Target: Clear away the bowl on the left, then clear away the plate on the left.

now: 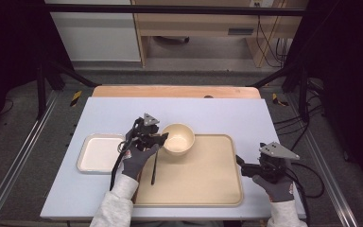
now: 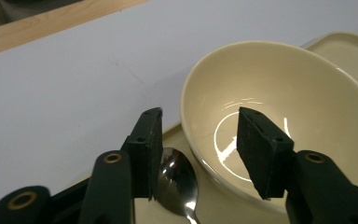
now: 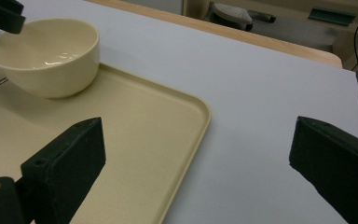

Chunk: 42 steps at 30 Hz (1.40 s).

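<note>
We see the spoon cut off at the bottom edge of the left gripper view: just the shiny bowl part & a bit of neck show, w/ the left gripper's left-hand finger covering its edge. In the high view the spoon reads as a thin dark line, its bowl end hidden under the gripper & hand. Can't tell if the finger actually touches it.

Left fingers are spread, nothing pinched. The near rim of the bowl sits in the gap btw them; the right-hand finger hangs over the bowl's inside, the left-hand one outside it, above the spoon. So the spoon lies just beside the bowl, below & to the left of the gap, not btw the fingers.

Spoon rests on the tray, near its left edge. Long axis runs roughly near-to-far on the counter: bowl end far, by the bowl, handle toward the person. Hollow side faces up.

Right gripper hovers at the tray's right edge, well apart from spoon & bowl. In its own view the fingers stand wide apart, empty, one over the tray, one over the counter. A white tray sits left of the big one.
</note>
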Available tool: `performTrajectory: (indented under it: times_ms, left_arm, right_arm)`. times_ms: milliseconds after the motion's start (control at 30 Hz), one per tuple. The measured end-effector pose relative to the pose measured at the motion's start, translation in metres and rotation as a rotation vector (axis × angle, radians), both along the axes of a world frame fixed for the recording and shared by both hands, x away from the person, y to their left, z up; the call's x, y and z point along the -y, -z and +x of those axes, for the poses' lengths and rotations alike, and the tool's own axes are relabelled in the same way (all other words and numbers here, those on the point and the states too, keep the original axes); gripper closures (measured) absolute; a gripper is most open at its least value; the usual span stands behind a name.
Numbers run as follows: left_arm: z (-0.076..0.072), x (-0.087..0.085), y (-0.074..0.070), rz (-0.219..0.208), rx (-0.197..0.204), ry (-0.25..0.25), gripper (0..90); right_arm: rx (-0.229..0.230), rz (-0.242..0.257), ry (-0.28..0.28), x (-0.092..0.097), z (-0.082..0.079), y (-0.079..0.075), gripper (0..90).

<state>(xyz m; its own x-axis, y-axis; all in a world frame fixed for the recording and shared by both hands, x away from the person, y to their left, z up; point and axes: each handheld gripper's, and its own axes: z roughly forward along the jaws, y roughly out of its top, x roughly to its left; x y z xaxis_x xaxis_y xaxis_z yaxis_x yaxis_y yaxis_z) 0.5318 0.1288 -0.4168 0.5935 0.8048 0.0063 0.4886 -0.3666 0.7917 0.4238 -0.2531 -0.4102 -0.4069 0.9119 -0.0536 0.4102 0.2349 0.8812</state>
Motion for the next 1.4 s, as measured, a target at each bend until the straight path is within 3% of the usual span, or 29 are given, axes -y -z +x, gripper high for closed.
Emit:
performTrajectory:
  times_ms: [133,400,567,1000,1067,1233,1400]
  left_arm:
    - [-0.011,-0.009,-0.009,0.003,0.029,0.007,43.7]
    - [-0.033,-0.028,-0.021,-0.04,0.075,0.024,36.3]
    - [-0.046,-0.044,-0.025,-0.035,0.104,0.014,34.2]
    - [-0.073,-0.089,-0.02,-0.069,0.137,-0.056,30.2]
    - [-0.074,-0.093,-0.019,-0.056,0.134,-0.066,29.5]
    - [-0.078,-0.104,-0.018,-0.073,0.14,-0.089,29.0]
    - [-0.079,-0.124,-0.012,-0.069,0.132,-0.134,28.8]
  right_arm:
    - [0.002,-0.001,0.002,0.0,0.0,0.0,3.8]
    - [0.005,-0.003,0.006,0.001,0.0,-0.001,3.8]
    - [0.008,-0.001,0.014,0.002,-0.001,-0.001,3.8]
    - [0.001,-0.003,0.022,0.003,0.0,0.001,3.5]
    - [-0.001,-0.007,0.019,0.003,0.0,0.001,3.3]
    - [-0.001,0.001,0.02,0.003,0.0,0.001,2.9]
    - [-0.012,-0.008,0.017,0.001,0.002,0.003,1.2]
